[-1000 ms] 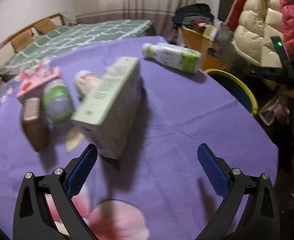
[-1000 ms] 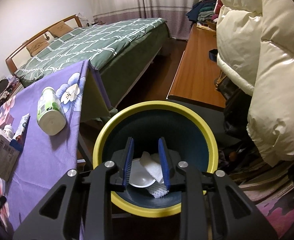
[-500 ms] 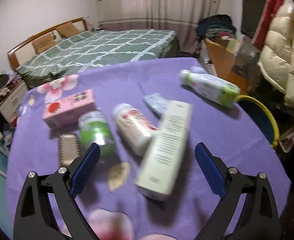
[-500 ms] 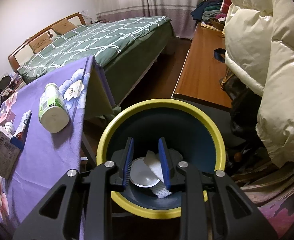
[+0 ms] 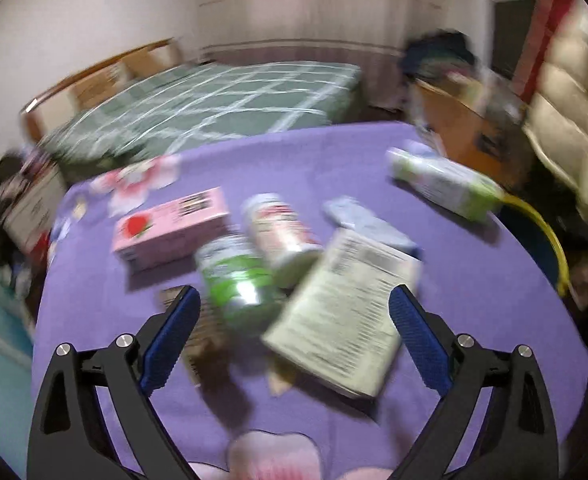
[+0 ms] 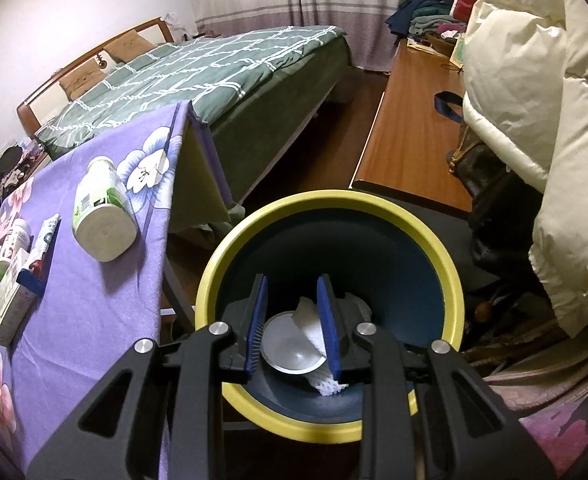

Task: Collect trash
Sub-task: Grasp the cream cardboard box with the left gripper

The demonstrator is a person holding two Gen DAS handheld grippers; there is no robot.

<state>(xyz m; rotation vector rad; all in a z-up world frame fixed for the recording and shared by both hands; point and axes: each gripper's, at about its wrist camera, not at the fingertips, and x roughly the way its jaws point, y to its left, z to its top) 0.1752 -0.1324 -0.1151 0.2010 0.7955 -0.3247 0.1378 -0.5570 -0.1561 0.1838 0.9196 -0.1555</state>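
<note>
Purple cloth is covering the tabletop [image 5: 474, 280], and the left hand-held gripper [image 5: 294, 320] is now facing the main pile of trash, whereas 1 second ago the pale green carton [image 5: 342, 312] was filling its view and tipping over. That carton is now lying flat, just in front of the wide-apart, empty jaws, touching the green-labelled bottle [image 5: 233, 276] and the red-labelled bottle [image 5: 281, 236]. Beyond the carton a pink box [image 5: 169, 232] is lying, and to its right a blue packet [image 5: 370, 228] and a green-and-white bottle [image 5: 442, 188]. So the carton is probably free for a fresh grasp. The right hand-held gripper [image 6: 291, 328] is hanging over the yellow-rimmed bin [image 6: 452, 280], unmoved over that second, its pads close together with nothing between them; 1 white lid [image 6: 289, 348] and white foam netting [image 6: 326, 386] are already lying inside
</note>
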